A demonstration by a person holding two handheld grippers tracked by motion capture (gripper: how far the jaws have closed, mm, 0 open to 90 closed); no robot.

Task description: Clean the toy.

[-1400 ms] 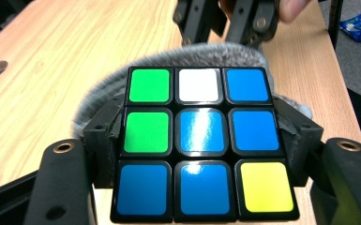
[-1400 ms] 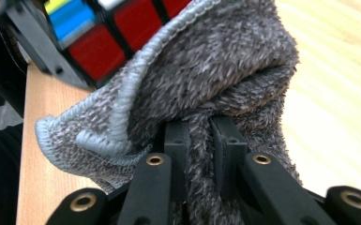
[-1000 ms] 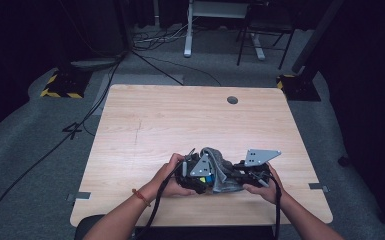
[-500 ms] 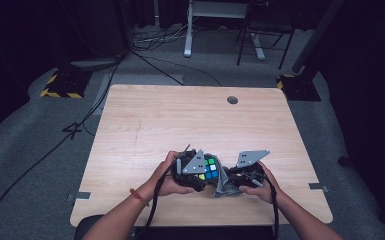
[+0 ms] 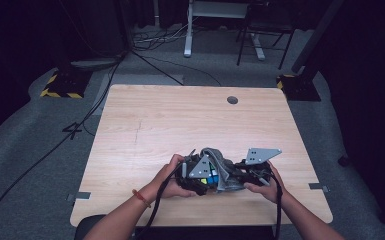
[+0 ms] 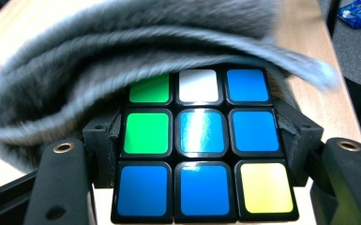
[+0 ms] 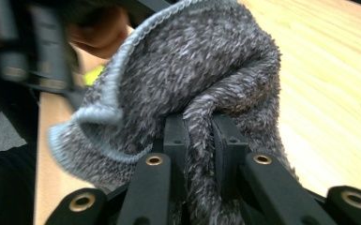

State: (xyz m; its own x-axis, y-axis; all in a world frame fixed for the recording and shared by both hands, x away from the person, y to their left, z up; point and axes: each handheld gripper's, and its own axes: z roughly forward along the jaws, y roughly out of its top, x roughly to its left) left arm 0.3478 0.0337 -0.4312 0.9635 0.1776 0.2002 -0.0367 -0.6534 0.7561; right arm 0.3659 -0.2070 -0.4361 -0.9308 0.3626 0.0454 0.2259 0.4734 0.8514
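Left gripper clamps a puzzle cube, right gripper pinches a grey cloth draped over it, near table edge.

Nothing readable anywhere here, honestly. No letters, numbers, brand names or labels that I can make out. The puzzle cube just has plain colored stickers with nothing printed on them, and the yellow-and-black hazard stripes on the base at the far left are only a pattern, no wording.
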